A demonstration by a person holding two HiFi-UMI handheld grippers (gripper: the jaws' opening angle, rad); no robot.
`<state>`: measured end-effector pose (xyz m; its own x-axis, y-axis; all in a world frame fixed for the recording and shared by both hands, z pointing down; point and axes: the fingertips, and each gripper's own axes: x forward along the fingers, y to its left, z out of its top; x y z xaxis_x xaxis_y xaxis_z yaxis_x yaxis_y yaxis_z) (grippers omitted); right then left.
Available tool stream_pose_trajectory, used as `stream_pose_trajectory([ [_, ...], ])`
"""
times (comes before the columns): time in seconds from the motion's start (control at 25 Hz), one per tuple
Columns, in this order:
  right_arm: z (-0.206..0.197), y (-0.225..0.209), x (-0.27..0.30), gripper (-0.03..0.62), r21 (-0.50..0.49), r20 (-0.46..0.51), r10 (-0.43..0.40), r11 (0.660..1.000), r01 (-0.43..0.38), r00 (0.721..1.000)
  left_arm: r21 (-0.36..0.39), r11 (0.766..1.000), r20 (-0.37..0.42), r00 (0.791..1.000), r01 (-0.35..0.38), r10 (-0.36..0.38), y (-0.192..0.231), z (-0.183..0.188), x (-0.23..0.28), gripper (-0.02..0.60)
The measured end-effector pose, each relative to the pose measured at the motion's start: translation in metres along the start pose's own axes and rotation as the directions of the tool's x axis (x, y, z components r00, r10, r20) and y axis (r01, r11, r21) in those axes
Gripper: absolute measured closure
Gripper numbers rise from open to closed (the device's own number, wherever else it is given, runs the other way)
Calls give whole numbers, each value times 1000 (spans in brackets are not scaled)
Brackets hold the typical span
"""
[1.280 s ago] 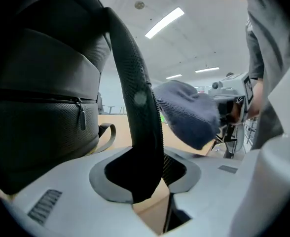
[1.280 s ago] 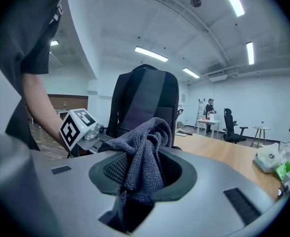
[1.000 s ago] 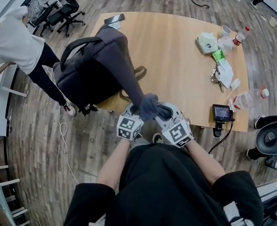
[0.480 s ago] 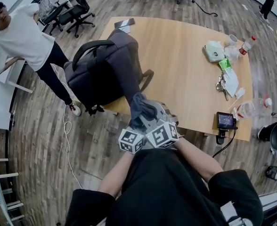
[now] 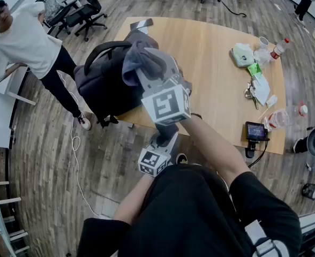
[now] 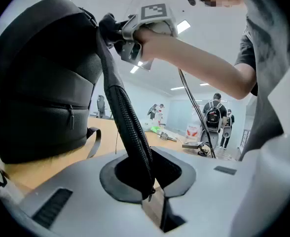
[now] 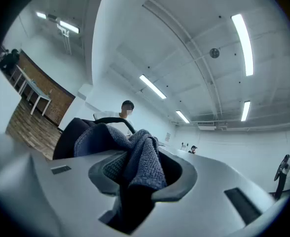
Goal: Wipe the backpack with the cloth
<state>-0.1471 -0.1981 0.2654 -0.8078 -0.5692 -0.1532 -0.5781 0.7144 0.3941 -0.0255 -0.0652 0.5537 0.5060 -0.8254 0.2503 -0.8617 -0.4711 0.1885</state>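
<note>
**Item 1. Bystander** [image 5: 23,47]: standing well off to the left of both tools, beyond the backpack.

**Item 2. Backpack** [image 5: 101,84]: dark, sitting upright at the near-left corner of the worktop [image 5: 211,90], just ahead and left of the right tool. Part of it looks to be overhanging the edge.

**Item 3. Strap** [image 6: 127,132]: padded, running taut from the backpack's top down into the left tool.

**Item 4. Left tool** [image 6: 146,179]: being held low, close to the person's body. Its jaws have just been closing and are clamping the strap's lower end.

**Item 5. Right tool** [image 7: 135,181]: being held raised above the left tool, jaws gripping a bunched grey-blue cloth [image 7: 142,157]. The cloth is spilling past the tips and appears to be meeting the strap's upper end by the backpack's top.

**Item 6. Clutter:** keys [image 5: 248,92], a bottle [image 5: 283,114] and a screen device [image 5: 253,128] are lying well to the right of both tools, clear of the work.

**Hazards, as judged:**
- Tension from the left tool may be dragging the backpack off its corner toward the floor [image 5: 50,159].
- The strap may be slipping from a narrow bite once the cloth is rubbing down along it.
- The cloth, pinched by one fold only, may be working loose under friction.
</note>
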Motion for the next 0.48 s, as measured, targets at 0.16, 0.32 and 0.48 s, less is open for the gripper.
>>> stream_pose_trajectory([
  [0.16,-1,4,8,468,-45,-33,48,998,-50,998,-33,999,-5,999,-39,38,12,-1,-6,522],
  [0.32,-42,29,-21,476,-59,-128,102,992,-110,987,-70,995,9,998,-68,68,15,-6,-9,522],
  [0.48,-91,66,-51,476,-21,-254,204,976,-216,945,-121,988,19,995,-97,100,23,-5,-6,522],
])
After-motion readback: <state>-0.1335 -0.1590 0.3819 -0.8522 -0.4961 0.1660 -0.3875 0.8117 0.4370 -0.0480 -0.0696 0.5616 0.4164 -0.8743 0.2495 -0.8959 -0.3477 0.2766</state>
